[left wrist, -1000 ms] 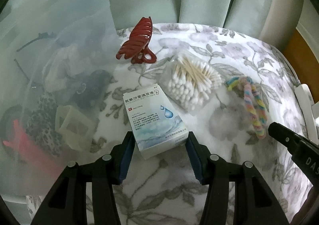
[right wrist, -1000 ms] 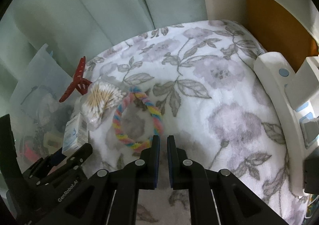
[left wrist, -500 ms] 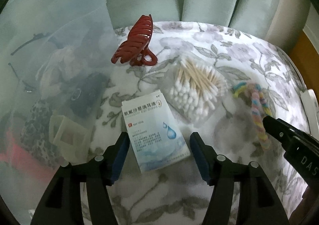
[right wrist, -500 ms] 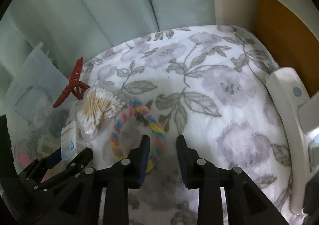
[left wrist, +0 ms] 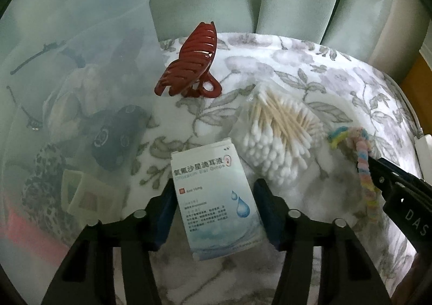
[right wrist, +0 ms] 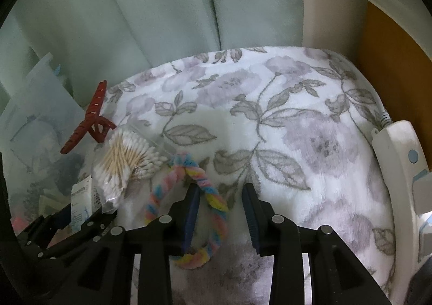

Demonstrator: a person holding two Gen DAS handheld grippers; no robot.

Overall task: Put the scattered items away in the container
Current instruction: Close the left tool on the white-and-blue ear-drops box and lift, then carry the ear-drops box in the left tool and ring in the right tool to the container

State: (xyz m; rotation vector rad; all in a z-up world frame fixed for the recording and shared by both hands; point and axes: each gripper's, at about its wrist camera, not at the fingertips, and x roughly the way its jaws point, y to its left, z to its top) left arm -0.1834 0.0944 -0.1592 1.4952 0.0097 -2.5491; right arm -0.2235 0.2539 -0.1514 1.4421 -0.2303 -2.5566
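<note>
1. The left gripper (left wrist: 213,205) is spread wide, one finger on each side of the white medicine box (left wrist: 216,202); the left finger sits against the box edge, while a thin gap shows at the right finger.
2. The right gripper (right wrist: 221,213) is also spread, holding nothing. Its left finger lies inside the loop of the rainbow hair tie (right wrist: 189,210), so one strand of the loop runs between its fingers.
3. Just beyond the box lies a clear bag of cotton swabs (left wrist: 280,132), and farther back a dark red hair claw (left wrist: 191,67) stands near the rear edge of the bed.
4. The frosted plastic container (left wrist: 67,67) stands at the left, close beside the box and the claw, with hair accessories and other small items dimly visible through its wall.
5. To the right, the floral blanket (right wrist: 297,121) lies open as far as a white controller (right wrist: 397,153) at the bed's edge; green curtains (right wrist: 162,21) hang behind.
</note>
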